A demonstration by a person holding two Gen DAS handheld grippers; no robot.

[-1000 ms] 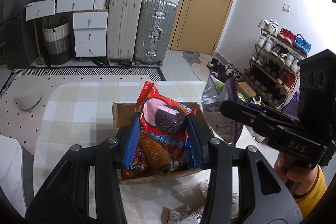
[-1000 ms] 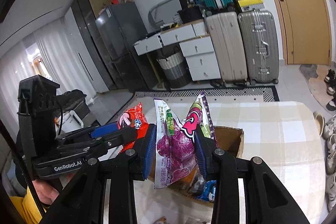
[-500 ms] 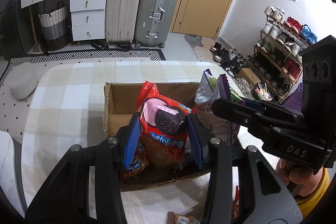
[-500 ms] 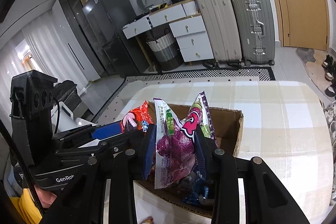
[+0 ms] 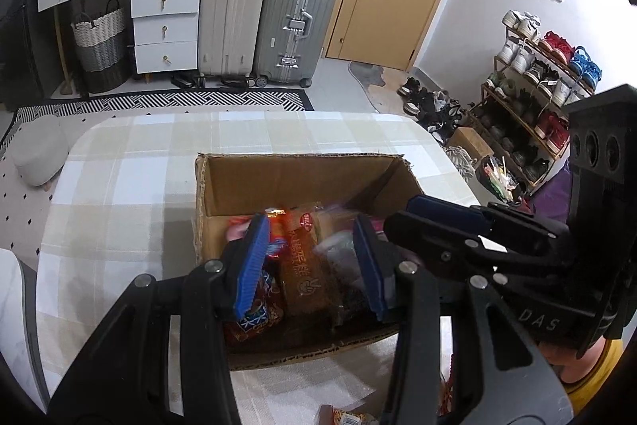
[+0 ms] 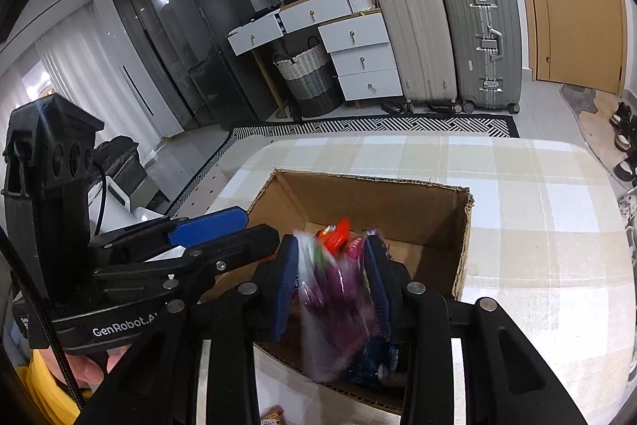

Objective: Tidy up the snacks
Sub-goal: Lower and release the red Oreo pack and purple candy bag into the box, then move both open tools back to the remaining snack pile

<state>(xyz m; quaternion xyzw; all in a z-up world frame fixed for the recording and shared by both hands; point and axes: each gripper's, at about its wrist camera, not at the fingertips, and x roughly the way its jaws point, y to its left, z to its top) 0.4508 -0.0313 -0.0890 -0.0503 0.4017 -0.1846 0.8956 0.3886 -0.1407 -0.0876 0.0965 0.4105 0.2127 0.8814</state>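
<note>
The left tool (image 5: 314,257) is clamped on a red cookie packet (image 5: 274,245) and the right tool (image 6: 330,285) on a purple candy bag (image 6: 338,301), both low inside the cardboard box (image 5: 298,182) on the checked desk (image 5: 119,186). These are light, crinkly, slippery packs with breakable contents, so I'd pinch them near the sealed top edge, gently.

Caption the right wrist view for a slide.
Right gripper lowers a purple snack bag into the cardboard box.
</note>
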